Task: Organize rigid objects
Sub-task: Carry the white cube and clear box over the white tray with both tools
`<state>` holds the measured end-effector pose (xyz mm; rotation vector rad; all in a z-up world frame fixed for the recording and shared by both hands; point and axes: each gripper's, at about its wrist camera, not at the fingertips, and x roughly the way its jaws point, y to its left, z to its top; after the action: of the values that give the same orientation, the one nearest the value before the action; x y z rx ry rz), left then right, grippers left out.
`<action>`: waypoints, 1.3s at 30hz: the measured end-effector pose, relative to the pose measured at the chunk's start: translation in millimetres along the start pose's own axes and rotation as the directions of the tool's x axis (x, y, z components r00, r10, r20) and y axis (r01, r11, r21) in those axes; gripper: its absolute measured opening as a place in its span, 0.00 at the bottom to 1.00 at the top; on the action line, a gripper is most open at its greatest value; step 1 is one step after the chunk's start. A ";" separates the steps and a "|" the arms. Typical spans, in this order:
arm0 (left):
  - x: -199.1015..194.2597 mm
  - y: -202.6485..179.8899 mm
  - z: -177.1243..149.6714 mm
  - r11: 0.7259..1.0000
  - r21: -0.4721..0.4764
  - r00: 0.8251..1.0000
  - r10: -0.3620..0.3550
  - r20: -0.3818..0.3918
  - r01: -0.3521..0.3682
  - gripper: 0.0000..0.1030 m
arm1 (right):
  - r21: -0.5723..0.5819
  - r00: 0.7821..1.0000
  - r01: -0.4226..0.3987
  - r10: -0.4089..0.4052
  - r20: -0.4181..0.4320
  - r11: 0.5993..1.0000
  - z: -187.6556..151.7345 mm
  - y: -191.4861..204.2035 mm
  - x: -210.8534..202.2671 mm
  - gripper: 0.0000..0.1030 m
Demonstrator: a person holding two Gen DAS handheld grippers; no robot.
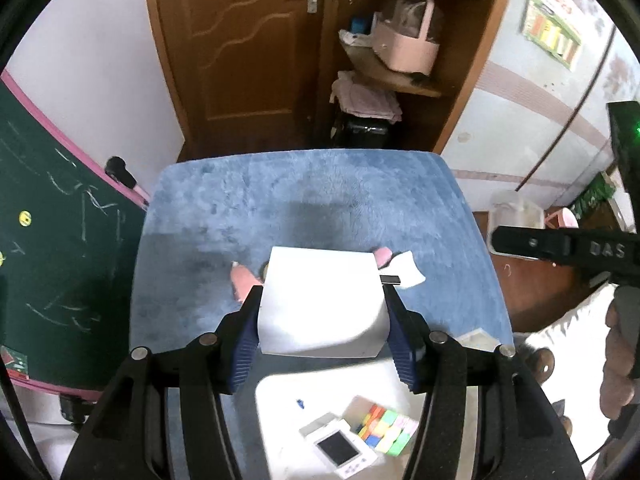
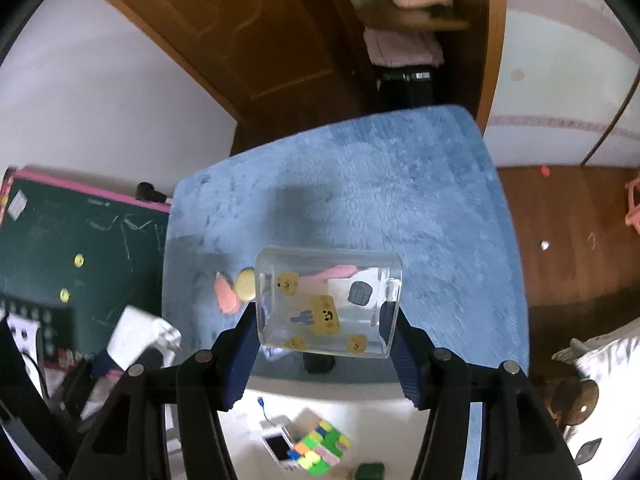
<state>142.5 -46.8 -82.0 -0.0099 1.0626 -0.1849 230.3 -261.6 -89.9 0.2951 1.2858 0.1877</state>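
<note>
My left gripper [image 1: 322,312] is shut on a white box [image 1: 320,304] and holds it above the blue mat [image 1: 280,200]. My right gripper [image 2: 320,320] is shut on a clear plastic box [image 2: 326,300] with yellow bear stickers, held above the mat [image 2: 400,184]. Below both sits a white tray [image 1: 288,400] with a colourful cube puzzle [image 1: 386,428] and a small white handheld game [image 1: 340,450]. The tray [image 2: 380,412] and cube [image 2: 320,448] also show in the right wrist view. A pink object [image 2: 224,300] and a yellow disc [image 2: 245,284] lie on the mat.
A white paper scrap [image 1: 408,272] and a small black item [image 1: 390,279] lie on the mat's right. A green chalkboard [image 1: 48,240] stands left. A wooden door [image 1: 240,40] and shelves with a pink basket [image 1: 408,40] are behind. The other gripper's black arm [image 1: 560,248] is right.
</note>
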 end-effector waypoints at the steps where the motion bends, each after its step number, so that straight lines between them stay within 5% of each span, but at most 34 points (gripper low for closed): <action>1: -5.0 1.4 -5.3 1.000 0.008 1.000 -0.002 0.006 0.002 0.58 | -0.008 1.000 0.000 0.000 0.011 1.000 -6.8 2.1 -5.8 0.59; 9: -29.1 2.3 -51.0 0.997 0.073 0.999 -0.008 0.040 0.005 0.58 | -0.081 0.995 0.033 -0.024 0.099 0.996 -80.2 21.4 -41.2 0.59; 19: -10.0 -0.4 -130.7 0.983 0.173 0.998 -0.046 -0.047 0.053 0.58 | -0.097 0.985 0.112 -0.098 0.140 0.989 -157.2 21.8 -25.9 0.59; 29: 26.8 -11.2 -202.5 0.952 0.292 0.978 -0.029 -0.206 0.090 0.58 | 0.001 0.980 0.195 -0.195 0.029 0.981 -214.3 -21.7 28.1 0.59; 39: 41.0 -29.6 -228.7 0.916 0.378 0.961 -0.023 -0.275 0.130 0.58 | 0.027 0.969 0.242 -0.240 -0.057 0.970 -239.8 -40.6 66.2 0.59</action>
<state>-41.2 -63.8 -226.3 0.3468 1.2785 -0.4812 16.7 -253.5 -223.6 0.1612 1.3668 -0.0336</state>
